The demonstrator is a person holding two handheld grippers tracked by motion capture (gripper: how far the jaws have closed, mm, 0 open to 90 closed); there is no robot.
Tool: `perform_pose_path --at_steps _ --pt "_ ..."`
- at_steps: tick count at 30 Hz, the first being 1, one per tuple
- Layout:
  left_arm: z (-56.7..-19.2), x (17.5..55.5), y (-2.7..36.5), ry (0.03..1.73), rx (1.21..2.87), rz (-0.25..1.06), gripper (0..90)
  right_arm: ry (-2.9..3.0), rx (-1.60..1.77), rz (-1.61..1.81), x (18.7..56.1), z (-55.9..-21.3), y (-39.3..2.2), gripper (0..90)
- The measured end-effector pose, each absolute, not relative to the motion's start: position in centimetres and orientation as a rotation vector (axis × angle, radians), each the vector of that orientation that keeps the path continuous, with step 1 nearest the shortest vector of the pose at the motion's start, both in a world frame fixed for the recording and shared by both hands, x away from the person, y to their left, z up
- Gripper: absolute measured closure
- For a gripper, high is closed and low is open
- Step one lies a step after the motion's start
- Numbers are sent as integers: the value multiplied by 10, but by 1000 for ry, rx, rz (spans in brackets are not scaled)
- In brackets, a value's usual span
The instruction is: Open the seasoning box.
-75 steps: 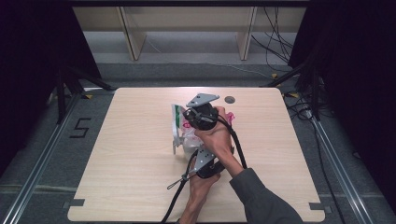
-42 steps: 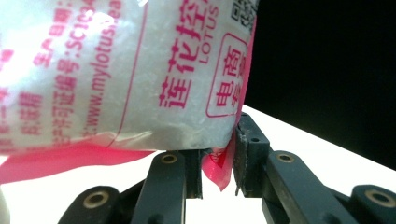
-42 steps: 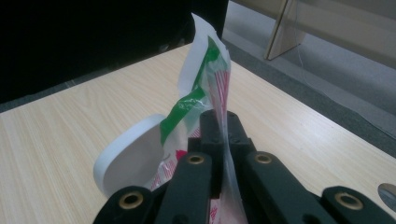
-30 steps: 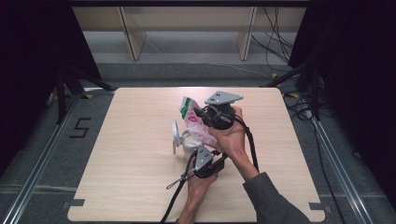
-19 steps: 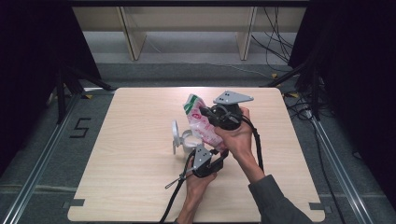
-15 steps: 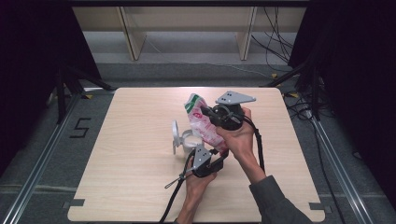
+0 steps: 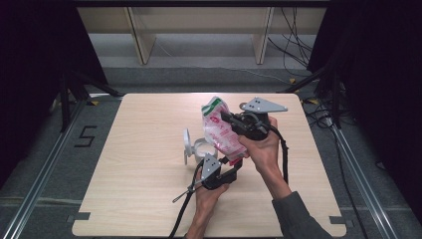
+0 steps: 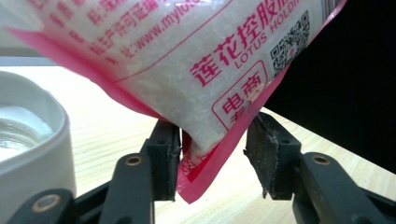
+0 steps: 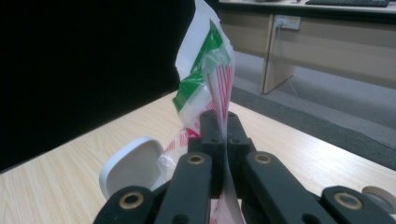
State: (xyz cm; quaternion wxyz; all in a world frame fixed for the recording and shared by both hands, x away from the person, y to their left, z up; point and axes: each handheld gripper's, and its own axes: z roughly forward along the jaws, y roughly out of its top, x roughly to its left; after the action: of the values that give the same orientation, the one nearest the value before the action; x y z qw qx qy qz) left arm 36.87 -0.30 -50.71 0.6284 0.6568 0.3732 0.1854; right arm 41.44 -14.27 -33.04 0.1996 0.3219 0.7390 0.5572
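- Holding the top of a plastic bag (image 7: 222,130) of white granules, the right gripper (image 7: 230,119) sits just right of centre in the high view; its jaws are clenched flat on the bag's green-and-white upper edge, which stands up between them in the right gripper view (image 9: 205,88).
- The bag hangs slanted above the table (image 7: 139,149), its pink lower corner coming down to the left gripper (image 7: 230,162) near the middle of the frame.
- In the left gripper view that corner (image 8: 205,154) lies between the jaws; the left one touches it, the right one stands clear, so the grip is released. These jaws have just been opening.
- A white round jar (image 7: 203,148) stands on the table just left of the bag, its hinged lid (image 7: 186,145) flipped up on the left side. In the left gripper view the jar (image 8: 32,144) fills the lower left, with something pale and glassy inside that I cannot identify.
- Printing on the bag is pink: Chinese characters, "LOTUS", "HOLDI" cut off at the edge, part of a web address reading "www.mylotu", and a QR code (image 8: 289,44) at upper right.
- The person's right hand (image 7: 261,147) wraps the gripper from the right, forearm running to the lower right; the left hand (image 7: 209,191) comes straight up from the bottom edge, its gripper pointing upward in the frame.
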Motion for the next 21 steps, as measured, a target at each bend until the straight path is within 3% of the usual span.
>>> perform_pose_path --at_steps 7,14,21 --pt "-507 366 0 872 1523 391 475 2015 915 1625 410 -334 -155 900" --pt "-511 367 -3 865 1533 406 545 2036 890 1618 404 -338 -153 900" --pt "-510 366 -3 879 1550 419 503 2028 916 1608 403 -340 -158 900"
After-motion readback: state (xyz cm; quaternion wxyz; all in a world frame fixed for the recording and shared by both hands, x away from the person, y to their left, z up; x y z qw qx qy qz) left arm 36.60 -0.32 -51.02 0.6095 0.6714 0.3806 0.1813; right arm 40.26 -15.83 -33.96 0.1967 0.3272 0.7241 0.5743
